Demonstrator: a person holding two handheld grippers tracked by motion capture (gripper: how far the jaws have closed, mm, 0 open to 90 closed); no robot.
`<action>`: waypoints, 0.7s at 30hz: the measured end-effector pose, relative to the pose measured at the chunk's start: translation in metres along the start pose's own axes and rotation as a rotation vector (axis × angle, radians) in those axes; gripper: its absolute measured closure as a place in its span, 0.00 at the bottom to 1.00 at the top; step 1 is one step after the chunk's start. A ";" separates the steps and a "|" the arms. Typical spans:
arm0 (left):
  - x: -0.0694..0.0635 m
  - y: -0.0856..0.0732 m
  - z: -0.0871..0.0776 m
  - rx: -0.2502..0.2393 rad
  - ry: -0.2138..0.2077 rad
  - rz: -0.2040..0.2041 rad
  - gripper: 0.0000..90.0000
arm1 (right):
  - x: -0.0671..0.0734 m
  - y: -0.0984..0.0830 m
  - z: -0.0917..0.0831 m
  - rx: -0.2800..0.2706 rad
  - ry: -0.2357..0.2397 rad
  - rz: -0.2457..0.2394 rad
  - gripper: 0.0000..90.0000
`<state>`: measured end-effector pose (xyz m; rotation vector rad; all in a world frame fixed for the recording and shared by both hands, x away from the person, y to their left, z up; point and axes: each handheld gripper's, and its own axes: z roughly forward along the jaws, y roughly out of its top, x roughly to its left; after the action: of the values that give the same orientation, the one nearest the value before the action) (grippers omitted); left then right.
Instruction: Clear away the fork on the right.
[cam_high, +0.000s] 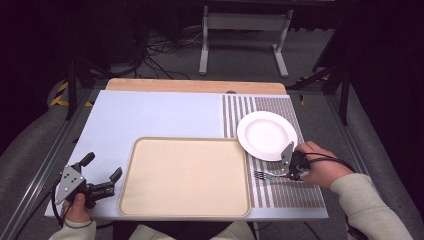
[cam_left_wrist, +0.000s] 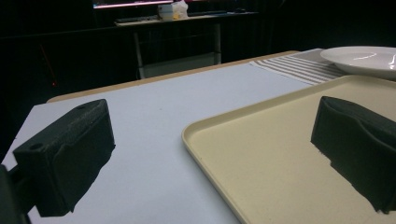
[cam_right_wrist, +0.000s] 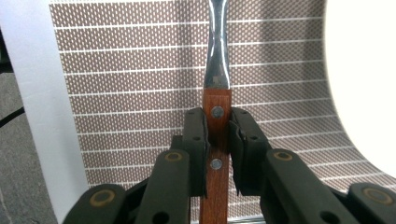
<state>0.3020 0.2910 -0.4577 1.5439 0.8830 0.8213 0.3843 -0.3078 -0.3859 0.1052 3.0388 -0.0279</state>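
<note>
A fork (cam_high: 265, 175) with a wooden handle (cam_right_wrist: 216, 140) lies over the striped brown placemat (cam_high: 280, 192), its tines toward the tray. My right gripper (cam_high: 290, 173) is shut on that handle; in the right gripper view the two jaws press it from both sides and the steel neck (cam_right_wrist: 217, 56) runs away upward. A white plate (cam_high: 267, 135) sits on the placemat just beyond the gripper, and its rim (cam_right_wrist: 369, 84) shows at the right. My left gripper (cam_high: 102, 175) rests open at the table's front left beside the beige tray (cam_high: 185, 177), nothing between its jaws.
The beige tray's (cam_left_wrist: 261, 154) bare surface lies in front of the left gripper's jaws, on a pale blue table cover (cam_high: 150, 115). A wooden table edge (cam_high: 195, 86) runs along the back. Beyond it stand a metal frame (cam_high: 245, 30) and cables on the floor.
</note>
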 end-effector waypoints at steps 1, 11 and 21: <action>0.000 0.000 0.000 0.003 -0.002 0.000 0.00 | 0.000 0.000 -0.003 0.001 -0.006 0.003 0.86; 0.000 -0.001 0.001 0.003 -0.003 -0.008 0.00 | -0.002 0.000 -0.022 -0.025 -0.044 0.015 0.86; 0.001 -0.001 0.001 0.003 -0.003 -0.004 0.00 | -0.002 0.007 -0.036 -0.064 -0.081 0.044 0.86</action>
<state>0.3027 0.2913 -0.4585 1.5451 0.8857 0.8146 0.3836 -0.3003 -0.3503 0.1623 2.9518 0.0665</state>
